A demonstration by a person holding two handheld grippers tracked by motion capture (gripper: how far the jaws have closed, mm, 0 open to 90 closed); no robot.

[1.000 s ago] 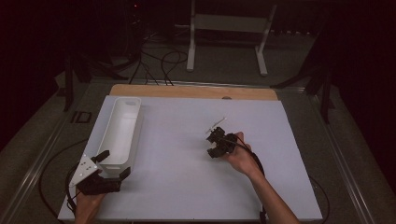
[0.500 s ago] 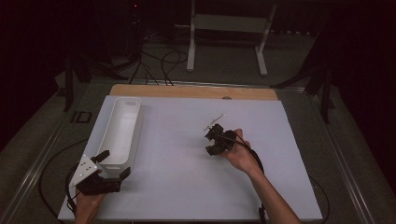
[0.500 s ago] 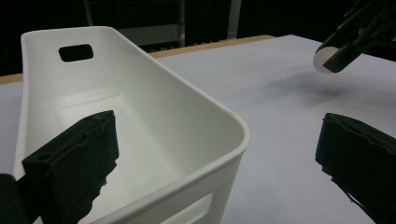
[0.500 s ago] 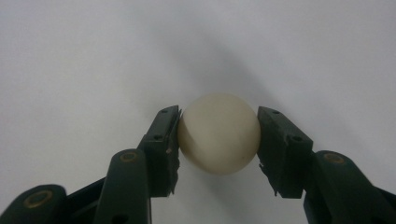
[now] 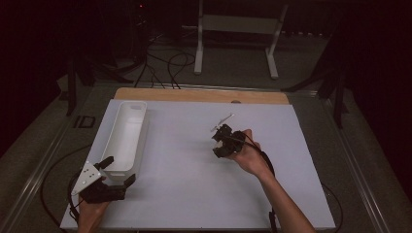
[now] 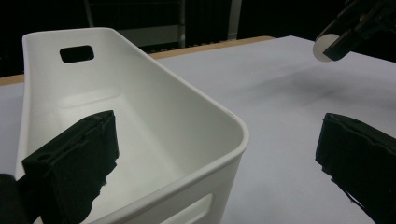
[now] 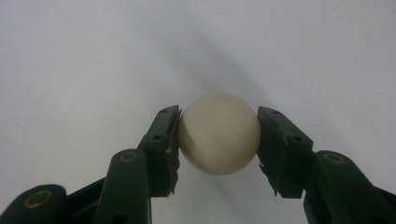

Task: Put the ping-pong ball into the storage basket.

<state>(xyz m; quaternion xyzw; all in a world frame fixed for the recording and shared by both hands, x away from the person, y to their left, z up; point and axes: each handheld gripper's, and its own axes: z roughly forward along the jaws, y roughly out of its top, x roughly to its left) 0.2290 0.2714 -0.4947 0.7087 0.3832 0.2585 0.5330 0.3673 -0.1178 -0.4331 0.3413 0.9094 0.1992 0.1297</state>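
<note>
While a white bin waits at the left side of the table, the right gripper pinches a small cream ball between its two black jaws, one pad pressed on each side at the ball's widest part; the ball hangs clear above the pale table surface, its soft shadow spread below it in the right gripper view. Seen from the left gripper view, the same ball sits up at the far right, well apart from the bin and off the table. From above, the right gripper is out over the middle of the table, in the person's right hand. The left gripper stands with its jaws spread wide at the near end of the bin; one jaw sits over the inside, the other outside the near wall, neither pressing on it. By its look the ball is light, hard and smooth, something like a table-tennis ball; it would likely slip or pop out under an off-centre squeeze and roll freely if dropped; a hold straight across its middle, as now, seems the safest; the bin looks stiff and light, and its near rim seems the natural place to steady it.
</note>
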